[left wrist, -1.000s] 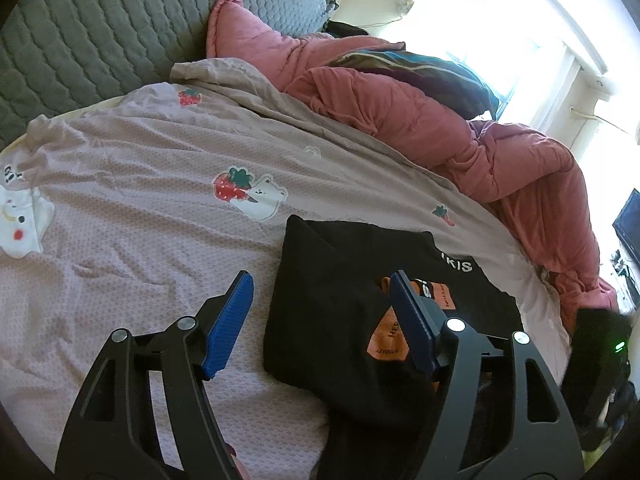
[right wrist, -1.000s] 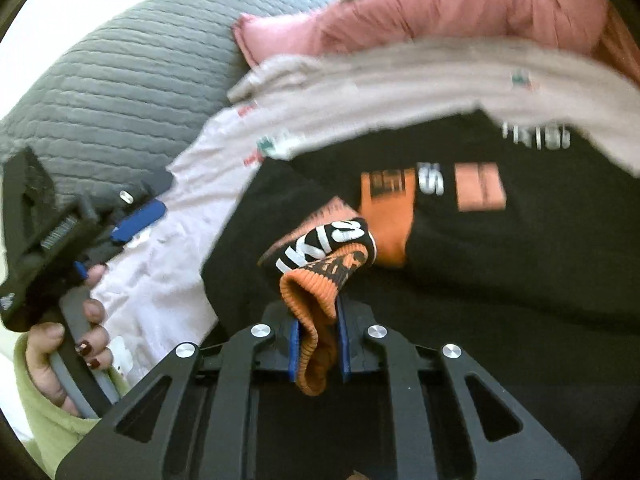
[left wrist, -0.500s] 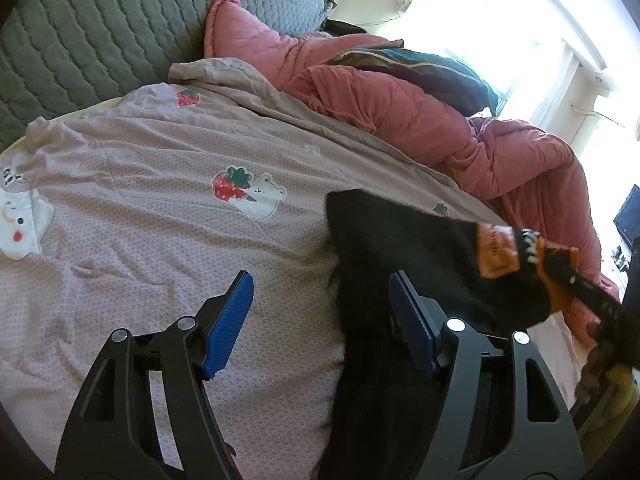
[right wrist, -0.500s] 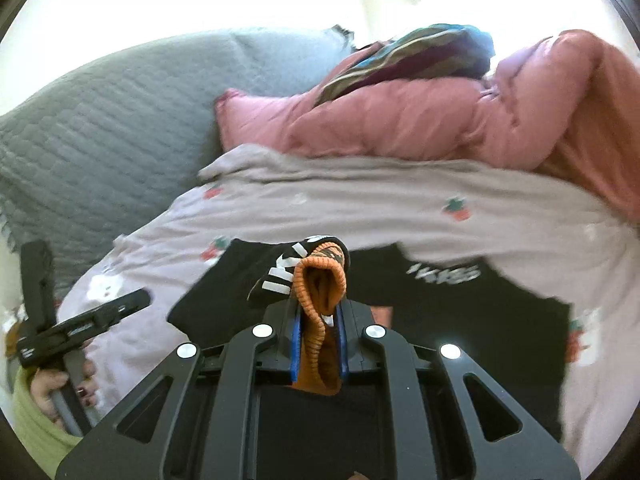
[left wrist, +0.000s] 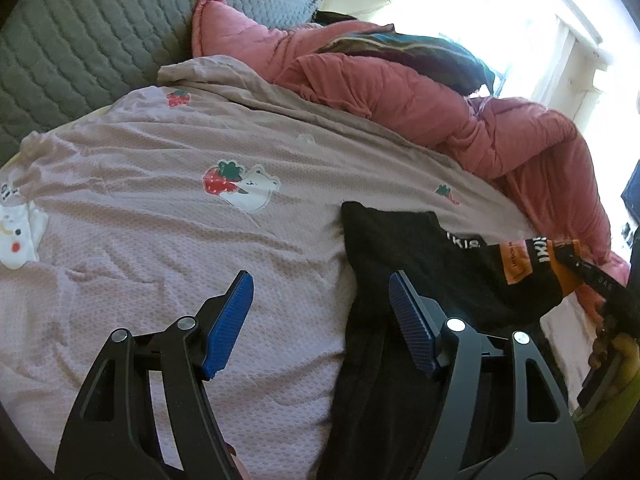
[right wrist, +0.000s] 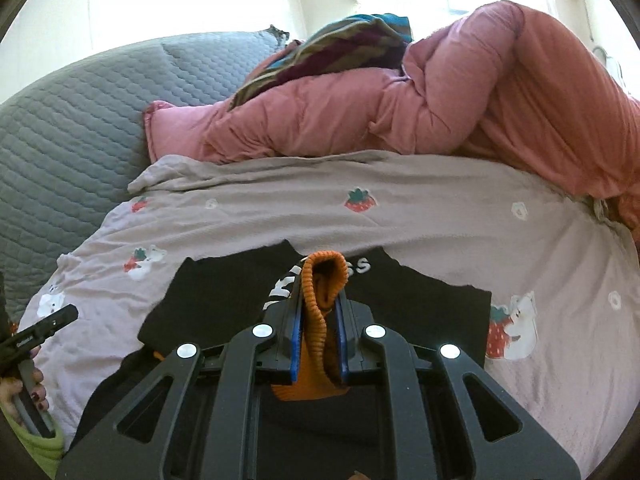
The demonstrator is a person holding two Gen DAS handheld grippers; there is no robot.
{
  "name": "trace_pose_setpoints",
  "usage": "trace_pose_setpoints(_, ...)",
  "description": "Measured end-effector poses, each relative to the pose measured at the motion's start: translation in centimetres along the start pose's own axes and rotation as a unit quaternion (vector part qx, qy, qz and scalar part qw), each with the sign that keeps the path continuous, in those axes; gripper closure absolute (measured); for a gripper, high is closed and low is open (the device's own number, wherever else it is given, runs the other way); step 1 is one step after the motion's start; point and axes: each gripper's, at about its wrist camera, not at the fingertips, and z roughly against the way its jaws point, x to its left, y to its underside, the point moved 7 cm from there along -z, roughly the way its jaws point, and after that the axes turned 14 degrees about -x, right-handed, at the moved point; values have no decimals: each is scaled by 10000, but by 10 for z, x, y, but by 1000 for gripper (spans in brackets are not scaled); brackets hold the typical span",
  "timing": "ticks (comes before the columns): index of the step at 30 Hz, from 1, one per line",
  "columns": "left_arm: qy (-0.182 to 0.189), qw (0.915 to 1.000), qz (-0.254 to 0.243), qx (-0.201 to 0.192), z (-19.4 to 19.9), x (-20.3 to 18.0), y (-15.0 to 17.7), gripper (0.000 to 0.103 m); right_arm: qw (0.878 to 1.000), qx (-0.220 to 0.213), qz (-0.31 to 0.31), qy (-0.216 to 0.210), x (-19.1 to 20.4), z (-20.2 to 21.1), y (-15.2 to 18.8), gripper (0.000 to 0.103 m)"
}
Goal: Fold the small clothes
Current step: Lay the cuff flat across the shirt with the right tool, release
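A small black garment (left wrist: 404,264) with white letters and orange patches lies on the pink strawberry-print bedsheet (left wrist: 168,216). My right gripper (right wrist: 318,300) is shut on the garment's orange ribbed cuff (right wrist: 320,320) and holds it lifted above the rest of the black garment (right wrist: 216,300). In the left wrist view the right gripper (left wrist: 576,264) shows at the far right, pulling the cloth up. My left gripper (left wrist: 320,304) is open and empty, hovering over the sheet at the garment's left edge.
A bunched pink duvet (right wrist: 480,96) and a striped dark cloth (right wrist: 340,44) lie along the far side of the bed. A grey quilted headboard (left wrist: 80,40) stands at the left. A bright window (left wrist: 500,12) is behind.
My right gripper has lifted the orange cuff up and to the right, unfolding the black garment's top layer. My left gripper has stayed open in place.
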Motion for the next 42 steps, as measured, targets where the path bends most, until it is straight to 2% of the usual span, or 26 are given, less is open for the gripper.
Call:
trace_pose_setpoints(6, -40, 9987, -437, 253, -15, -25, -1, 41, 9998, 46, -151, 82, -14, -1, 8, 91)
trace_pose_setpoints(9, -28, 9984, -488, 300, -25, -40, -7, 41, 9997, 86, -199, 110, -18, -2, 12, 91)
trace_pose_setpoints(15, 312, 9960, -587, 596, -66, -91, -8, 41, 9997, 121, -185, 143, -22, -1, 15, 91)
trace_pose_setpoints(20, 313, 9946, -569, 810, -98, -106, 9, 41, 9997, 142, -132, 172, -22, -2, 15, 91)
trace_pose_setpoints(22, 483, 9939, -453, 877, -106, -108, 21, 41, 9996, 165, -120, 188, -23, -4, 17, 91)
trace_pose_setpoints(25, 582, 9906, -687, 1027, -113, -111, 36, 41, 9995, 207, -83, 241, -25, -6, 20, 91)
trace_pose_setpoints(28, 750, 9888, -622, 1126, -116, -111, 43, 41, 9991, 241, -97, 338, -29, -9, 24, 90)
trace_pose_setpoints(29, 757, 9885, -617, 1157, -117, -110, 45, 41, 9985, 278, -43, 465, -32, -10, 25, 84)
trace_pose_setpoints(30, 747, 9883, -611, 1179, -118, -109, 47, 41, 9979, 289, 2, 584, -34, -11, 26, 69)
trace_pose_setpoints(32, 751, 9878, -610, 1222, -118, -107, 50, 41, 9954, 286, 146, 900, -42, -12, 27, 55)
trace_pose_setpoints(37, 757, 9877, -632, 1215, -114, -107, 51, 41, 9948, 356, 102, 945, -49, -10, 33, 55)
trace_pose_setpoints(42, 658, 9855, -848, 1313, -113, -107, 59, 41, 9960, 539, 218, 677, -30, -11, 42, 54)
